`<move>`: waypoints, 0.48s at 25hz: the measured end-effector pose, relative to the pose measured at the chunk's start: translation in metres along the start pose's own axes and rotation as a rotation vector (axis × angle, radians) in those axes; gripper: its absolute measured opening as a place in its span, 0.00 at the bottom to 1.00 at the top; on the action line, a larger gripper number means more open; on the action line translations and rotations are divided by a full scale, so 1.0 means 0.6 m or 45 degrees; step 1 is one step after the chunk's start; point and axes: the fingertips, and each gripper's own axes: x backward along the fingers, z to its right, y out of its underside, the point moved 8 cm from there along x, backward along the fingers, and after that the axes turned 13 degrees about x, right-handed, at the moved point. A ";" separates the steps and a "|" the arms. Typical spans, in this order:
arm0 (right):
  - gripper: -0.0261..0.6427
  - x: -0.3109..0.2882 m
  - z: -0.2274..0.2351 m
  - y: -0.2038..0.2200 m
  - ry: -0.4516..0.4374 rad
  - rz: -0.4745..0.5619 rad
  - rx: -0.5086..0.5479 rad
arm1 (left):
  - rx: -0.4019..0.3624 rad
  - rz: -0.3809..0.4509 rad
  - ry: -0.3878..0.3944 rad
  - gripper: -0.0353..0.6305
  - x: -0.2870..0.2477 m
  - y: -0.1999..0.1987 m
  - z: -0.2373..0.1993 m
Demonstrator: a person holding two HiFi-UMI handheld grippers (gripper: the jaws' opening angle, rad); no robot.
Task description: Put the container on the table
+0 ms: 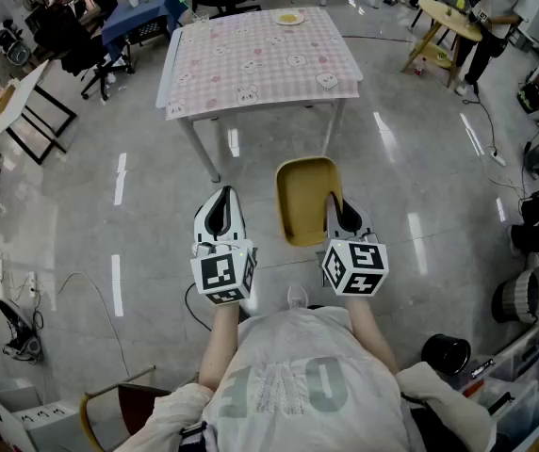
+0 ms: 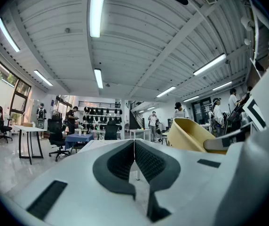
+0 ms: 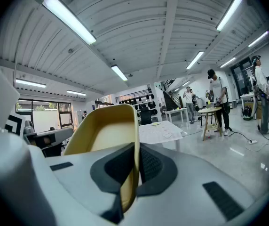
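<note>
Closest in, the person's white shirt (image 1: 298,384). Beyond it the right hand-held gripper (image 1: 341,205) grasps the yellow container (image 1: 302,196) by its side wall over the floor (image 1: 420,158), well short of the pink-checked counter (image 1: 251,64). The left hand-held gripper (image 1: 220,203) is clenched, empty.

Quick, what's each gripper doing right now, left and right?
Left gripper: closed, nothing in it.
Right gripper: closed on the rim of the yellow container.

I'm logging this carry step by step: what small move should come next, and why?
Probably step forward, carrying the yellow container toward the table. The right gripper is shut on its rim, and it hangs above the floor, short of the table's near edge. The left gripper is shut, empty.
</note>
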 end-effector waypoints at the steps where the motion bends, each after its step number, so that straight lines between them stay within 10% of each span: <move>1: 0.08 -0.005 0.003 0.001 -0.003 -0.001 0.004 | 0.002 0.003 -0.004 0.09 -0.005 0.001 -0.001; 12: 0.08 -0.067 0.023 0.008 -0.058 -0.026 -0.022 | 0.010 -0.013 -0.054 0.09 -0.061 0.017 -0.017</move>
